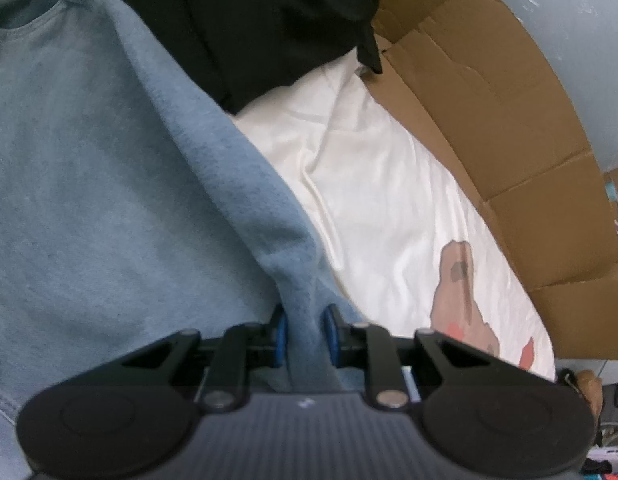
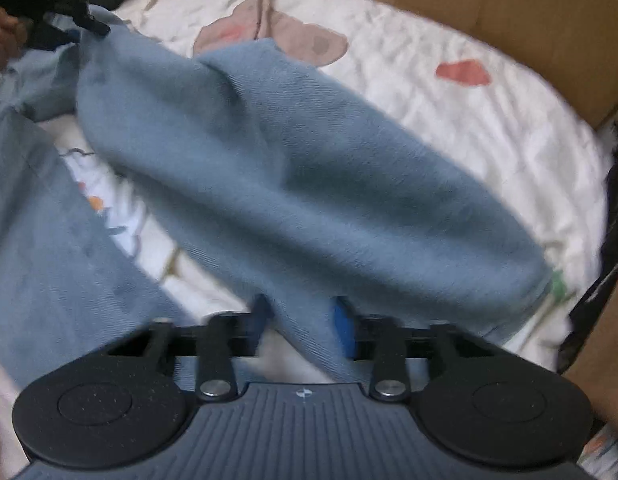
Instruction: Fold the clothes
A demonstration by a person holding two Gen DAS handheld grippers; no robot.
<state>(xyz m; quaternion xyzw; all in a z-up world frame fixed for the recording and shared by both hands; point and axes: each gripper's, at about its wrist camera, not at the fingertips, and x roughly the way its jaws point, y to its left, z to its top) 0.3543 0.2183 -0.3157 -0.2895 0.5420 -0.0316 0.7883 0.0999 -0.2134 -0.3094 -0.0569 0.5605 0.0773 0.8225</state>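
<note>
Blue garment (image 1: 109, 184) was spread over a white printed sheet (image 1: 389, 208) beside cardboard (image 1: 509, 128). Its edge was pinched between the nearly closed left gripper (image 1: 305, 332), and another fold was clamped by the right gripper (image 2: 305, 320).

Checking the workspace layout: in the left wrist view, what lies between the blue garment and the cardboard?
The white printed sheet fills that stretch between the blue garment and the cardboard, as the left wrist view shows.
</note>
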